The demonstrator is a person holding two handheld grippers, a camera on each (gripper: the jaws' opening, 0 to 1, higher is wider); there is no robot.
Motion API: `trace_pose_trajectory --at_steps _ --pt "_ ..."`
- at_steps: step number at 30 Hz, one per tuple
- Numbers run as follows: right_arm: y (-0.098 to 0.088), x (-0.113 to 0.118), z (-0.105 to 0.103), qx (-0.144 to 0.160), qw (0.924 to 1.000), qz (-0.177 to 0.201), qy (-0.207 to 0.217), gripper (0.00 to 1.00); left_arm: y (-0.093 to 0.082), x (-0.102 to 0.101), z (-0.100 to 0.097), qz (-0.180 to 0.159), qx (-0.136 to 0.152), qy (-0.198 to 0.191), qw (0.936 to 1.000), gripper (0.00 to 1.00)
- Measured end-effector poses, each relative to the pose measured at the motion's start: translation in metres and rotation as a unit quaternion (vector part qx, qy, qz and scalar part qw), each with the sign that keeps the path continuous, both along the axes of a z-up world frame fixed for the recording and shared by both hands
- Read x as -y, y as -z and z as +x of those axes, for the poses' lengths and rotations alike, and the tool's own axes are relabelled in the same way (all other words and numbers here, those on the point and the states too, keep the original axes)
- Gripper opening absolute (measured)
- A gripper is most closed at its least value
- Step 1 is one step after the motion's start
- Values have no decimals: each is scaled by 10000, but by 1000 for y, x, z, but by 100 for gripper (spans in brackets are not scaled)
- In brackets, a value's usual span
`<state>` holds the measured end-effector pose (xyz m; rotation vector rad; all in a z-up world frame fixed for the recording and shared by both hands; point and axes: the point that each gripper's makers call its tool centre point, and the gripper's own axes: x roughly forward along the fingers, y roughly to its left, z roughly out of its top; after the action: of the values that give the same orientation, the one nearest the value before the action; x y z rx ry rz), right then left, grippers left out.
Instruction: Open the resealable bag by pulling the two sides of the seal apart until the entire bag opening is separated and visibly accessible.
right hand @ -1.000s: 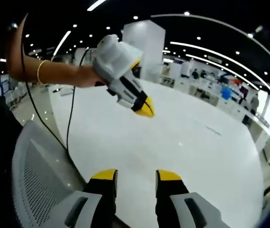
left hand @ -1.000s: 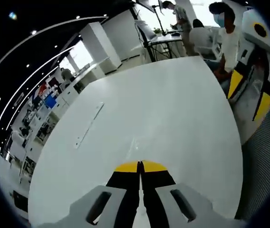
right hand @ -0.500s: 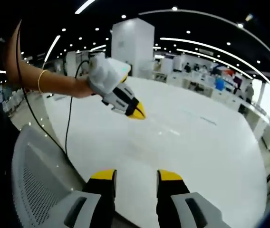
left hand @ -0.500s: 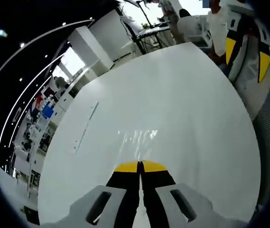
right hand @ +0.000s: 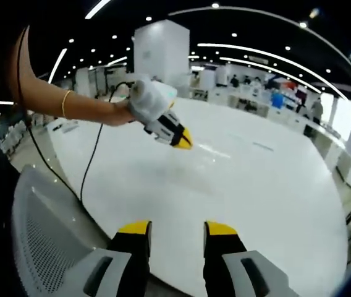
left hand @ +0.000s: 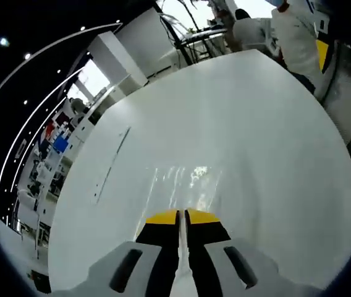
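Note:
A clear resealable bag [left hand: 181,180] lies flat on the white table [left hand: 256,124], showing mostly as glints. My left gripper [left hand: 181,216] is shut, its yellow tips at the bag's near edge; whether they pinch the plastic is unclear. In the right gripper view the left gripper [right hand: 183,138] hangs low over the table [right hand: 256,185], held by a hand, with the bag's glints [right hand: 211,148] just beyond its tip. My right gripper [right hand: 175,229] stands open over the table's near edge, nothing between its jaws. It also appears at the far right of the left gripper view [left hand: 339,62].
A grey mesh chair back [right hand: 39,235] stands at the lower left, beside the table edge. A black cable [right hand: 92,167] hangs from the left gripper. A person in white [left hand: 293,37] sits at the table's far side. Desks and shelves line the room beyond.
The left gripper has come down from above the table to the bag, whose glints now sit right at its tips. The right gripper has stayed open and hardly moved.

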<state>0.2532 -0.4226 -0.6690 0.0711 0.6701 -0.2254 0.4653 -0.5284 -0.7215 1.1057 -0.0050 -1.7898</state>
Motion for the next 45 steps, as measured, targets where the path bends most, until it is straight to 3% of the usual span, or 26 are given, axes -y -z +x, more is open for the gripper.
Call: trace_pose_trajectory --at_steps 7,13,18,25,30,39,45 --pt "6 1 -3 -81 9998 135 84 30 1 6 5 -4 -130 -143 9998 3" --pt "6 5 2 -51 9998 163 105 30 0 -8 -4 8 -234 -112 9997 2" --pt "5 5 4 -29 9998 163 75 30 10 -26 -15 155 -404 -145 9990 2" --pt "7 3 1 -35 9997 207 116 30 33 -40 -27 398 -434 -129 9982 2" --pt "9 4 -3 -69 9995 233 188 30 39 -36 -21 387 -383 -231 9982 0" --pt "6 11 -5 -28 9992 234 324 30 33 -10 -5 229 -419 -357 9982 0" --pt "6 12 -7 -36 9991 235 362 30 30 -8 -10 204 -552 -328 9977 4"
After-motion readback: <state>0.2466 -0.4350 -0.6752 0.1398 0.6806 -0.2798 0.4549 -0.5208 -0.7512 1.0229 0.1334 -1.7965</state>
